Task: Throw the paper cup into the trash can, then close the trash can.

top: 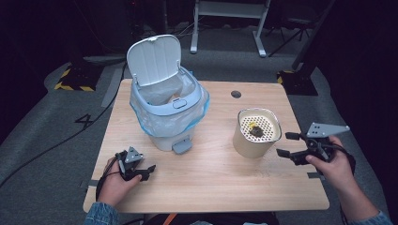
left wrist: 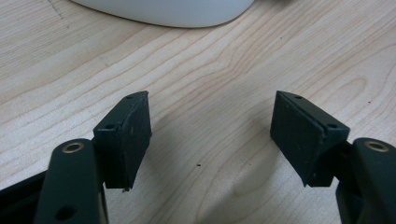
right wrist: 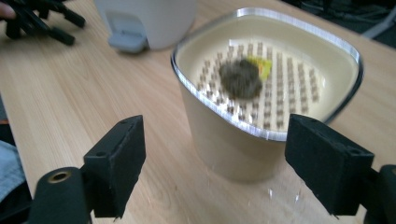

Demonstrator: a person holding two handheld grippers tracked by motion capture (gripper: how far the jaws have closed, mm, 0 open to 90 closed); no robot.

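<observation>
Right gripper (right wrist: 212, 163): spread wide, empty, level with the upper wall of the cream strainer container (right wrist: 224, 140), which stands just ahead between the jaw lines, not yet touched. Dark food scrap (right wrist: 240, 77) with a yellow bit resting on the perforated insert, beyond the gripper. Left gripper (left wrist: 212, 140): spread, empty, low over bare table (left wrist: 210, 70), base of the pedal bin (left wrist: 168, 9) ahead of it. Bin lid up, bag-lined opening exposed, well off to the right gripper's left.

Judged step: closing in on the container for tipping into the bin. Recommended: advance straight until both pads flank the wall below the rim; close firmly; lift upright; avoid tilt before reaching the bin. Risk: smooth wall slipping.
</observation>
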